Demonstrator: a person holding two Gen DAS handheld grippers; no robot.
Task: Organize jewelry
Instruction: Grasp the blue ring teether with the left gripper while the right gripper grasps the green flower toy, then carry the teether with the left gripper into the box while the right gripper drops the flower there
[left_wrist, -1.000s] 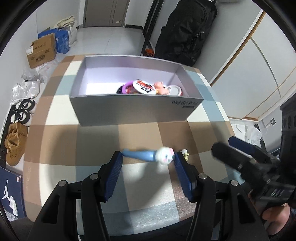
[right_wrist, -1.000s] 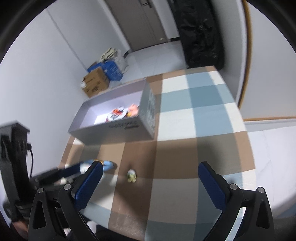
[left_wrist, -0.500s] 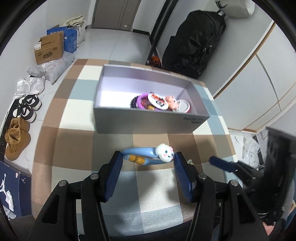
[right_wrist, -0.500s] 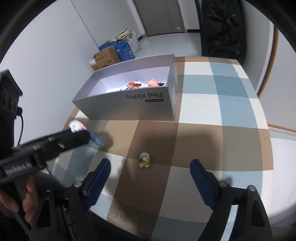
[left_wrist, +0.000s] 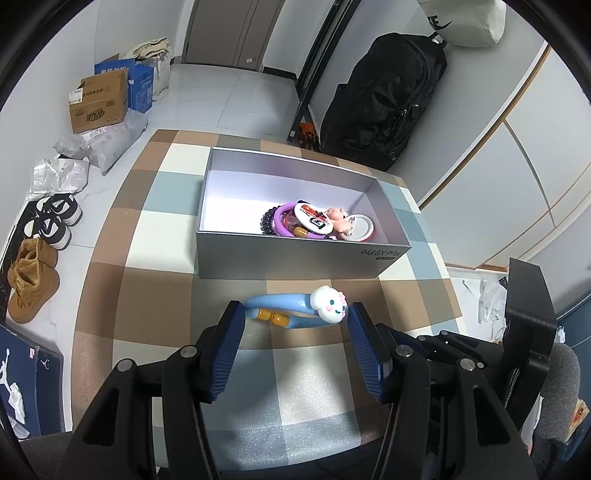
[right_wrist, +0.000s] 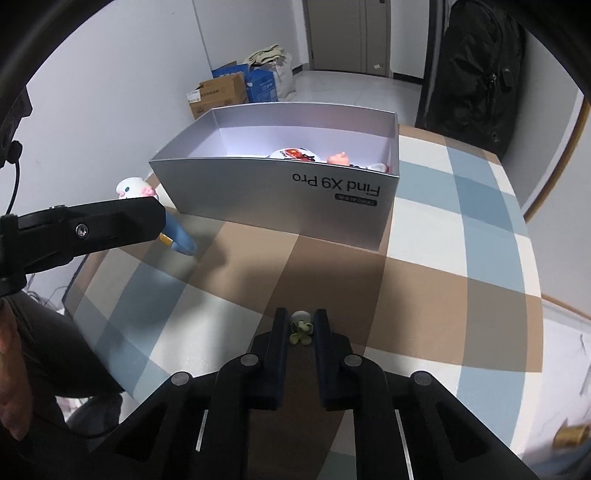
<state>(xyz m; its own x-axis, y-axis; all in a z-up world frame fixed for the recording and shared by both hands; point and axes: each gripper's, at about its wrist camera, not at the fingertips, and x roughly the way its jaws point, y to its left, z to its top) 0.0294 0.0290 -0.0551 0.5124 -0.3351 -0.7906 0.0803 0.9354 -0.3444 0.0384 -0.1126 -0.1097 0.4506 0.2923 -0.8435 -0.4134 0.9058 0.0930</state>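
A grey open box (left_wrist: 295, 254) sits on the checked table and holds several trinkets (left_wrist: 317, 223); it also shows in the right wrist view (right_wrist: 280, 199). My left gripper (left_wrist: 295, 321) is shut on a blue bracelet with a white cartoon head (left_wrist: 295, 306) and holds it above the table, in front of the box. The bracelet shows in the right wrist view (right_wrist: 138, 188), beside the left gripper's finger. My right gripper (right_wrist: 301, 325) is shut on a small green flower ornament (right_wrist: 301, 328) at the table surface.
The checked table (right_wrist: 443, 288) has edges on the right and near sides. A black backpack (left_wrist: 384, 96) stands behind the table. Cardboard boxes (left_wrist: 99, 99) and shoes (left_wrist: 33, 277) lie on the floor at the left.
My left gripper has risen with the blue bracelet. My right gripper has come down over the green flower ornament and closed on it.
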